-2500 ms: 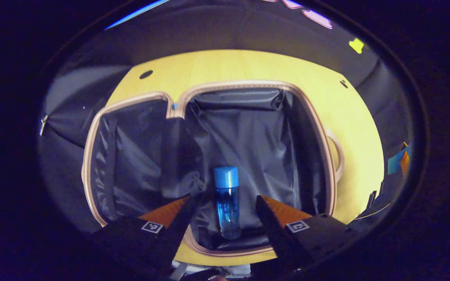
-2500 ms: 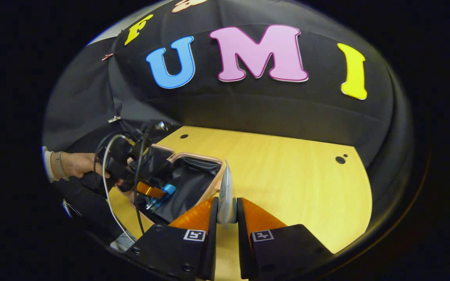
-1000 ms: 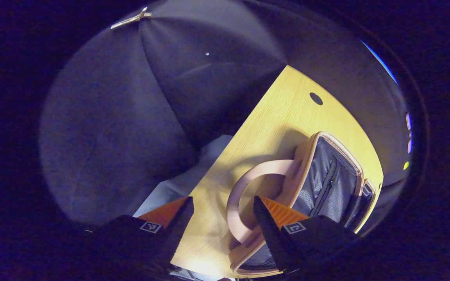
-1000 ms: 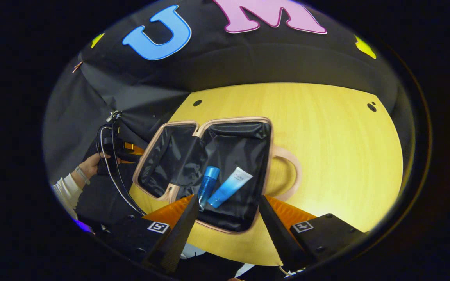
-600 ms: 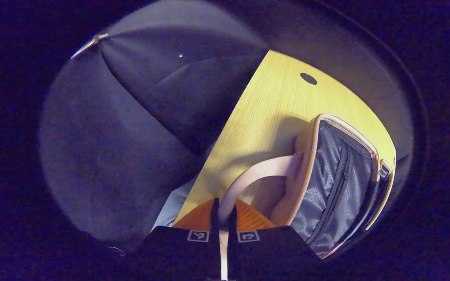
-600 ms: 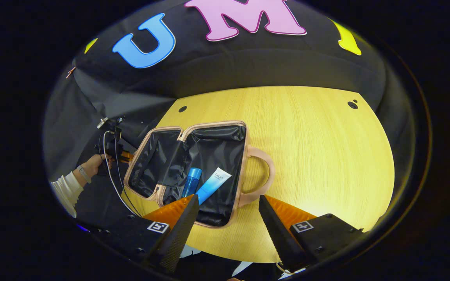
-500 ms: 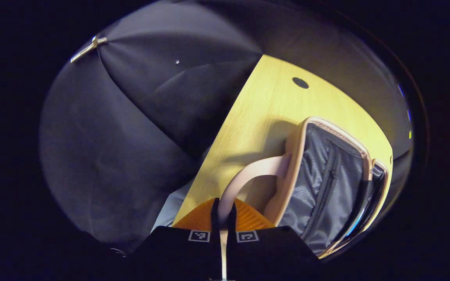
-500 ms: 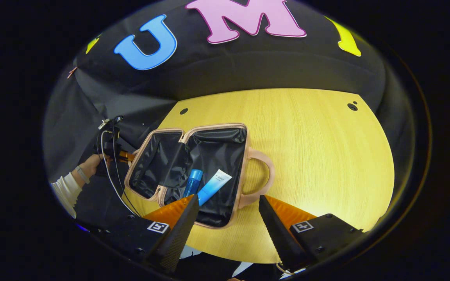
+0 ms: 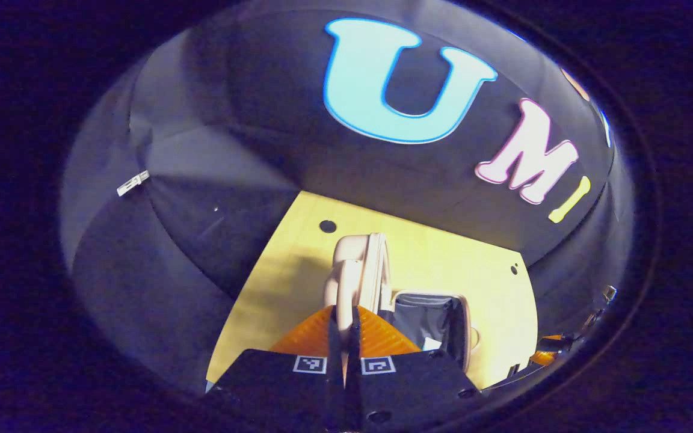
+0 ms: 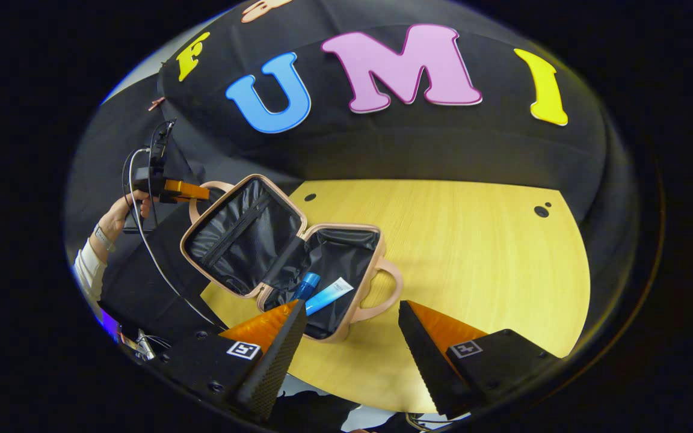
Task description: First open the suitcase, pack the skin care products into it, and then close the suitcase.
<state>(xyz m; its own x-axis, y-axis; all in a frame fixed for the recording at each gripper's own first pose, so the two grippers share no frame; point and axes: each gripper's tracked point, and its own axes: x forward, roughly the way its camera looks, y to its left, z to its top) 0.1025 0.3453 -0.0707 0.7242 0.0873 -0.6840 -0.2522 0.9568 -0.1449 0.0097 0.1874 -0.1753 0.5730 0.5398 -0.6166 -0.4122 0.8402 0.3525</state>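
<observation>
Honestly my left tool [image 9: 342,328] is pinched on the lid handle [image 9: 346,276], suitcase [image 10: 298,264] half-open on the desk [image 10: 473,252], right tool [image 10: 352,337] gaping empty, so a slip could slam it.

Half-open suitcase [image 10: 244,240], bottle [image 10: 307,286], tube [image 10: 329,296] inside

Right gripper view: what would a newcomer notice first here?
First the pink suitcase on the yellow table, its lid swung up at the left. The left gripper has its jaws shut on the lid's handle, with a hand behind it. Inside the base lie a blue bottle and a blue-white tube, side by side; the right gripper hangs open in front.
</observation>
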